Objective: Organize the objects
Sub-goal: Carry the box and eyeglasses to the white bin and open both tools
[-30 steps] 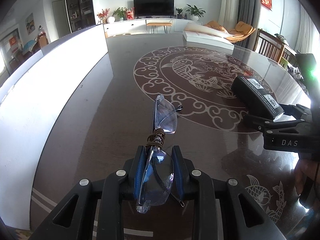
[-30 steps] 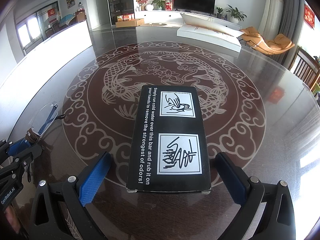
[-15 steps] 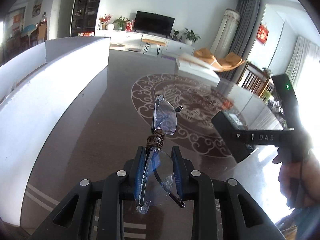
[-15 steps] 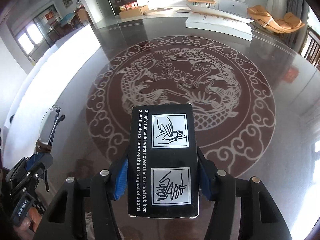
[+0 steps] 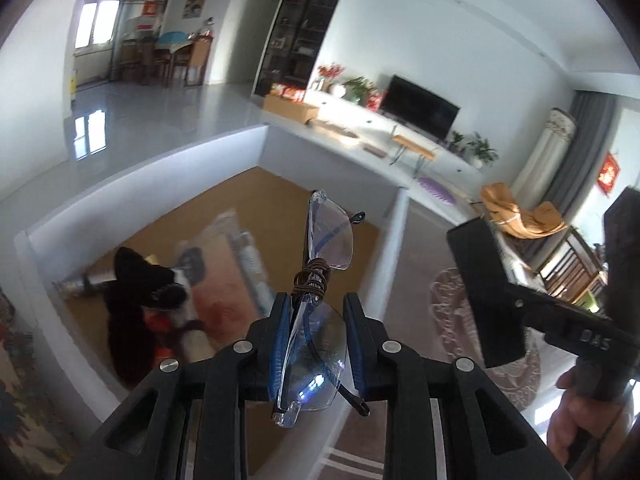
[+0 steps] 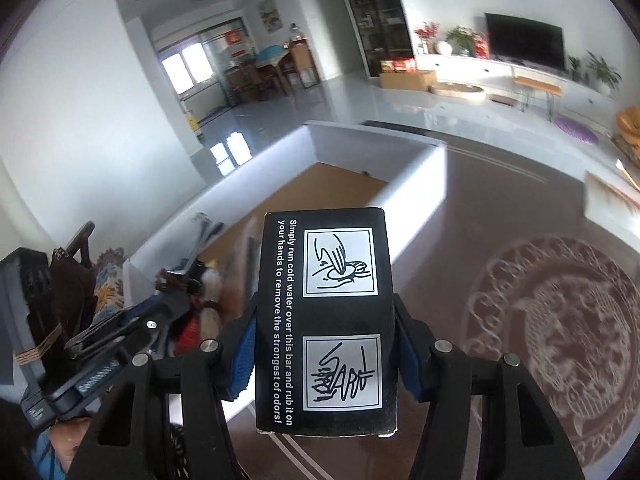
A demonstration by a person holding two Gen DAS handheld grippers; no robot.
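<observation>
My left gripper point(image 5: 316, 324) is shut on a pair of clear glasses point(image 5: 326, 240), folded and bound with a brown cord, and holds them in the air over the right wall of a white box point(image 5: 394, 240) with a brown floor. My right gripper point(image 6: 324, 340) is shut on a black box point(image 6: 326, 320) printed with white text and two drawings, held in the air beside the white box point(image 6: 416, 184). The right gripper and black box also show at the right of the left wrist view point(image 5: 484, 292). The left gripper shows at the left of the right wrist view point(image 6: 160, 312).
Inside the white box lie a black plush toy point(image 5: 136, 292), a packaged item point(image 5: 244, 256) and other blurred things. The dark table with a round fish pattern point(image 6: 560, 320) lies to the right of the box. A living room with a TV point(image 5: 420, 108) lies beyond.
Both grippers have lifted their objects off the table and swung left toward the white box, whose inside has come into view. The right gripper closed on the black box a second ago.
</observation>
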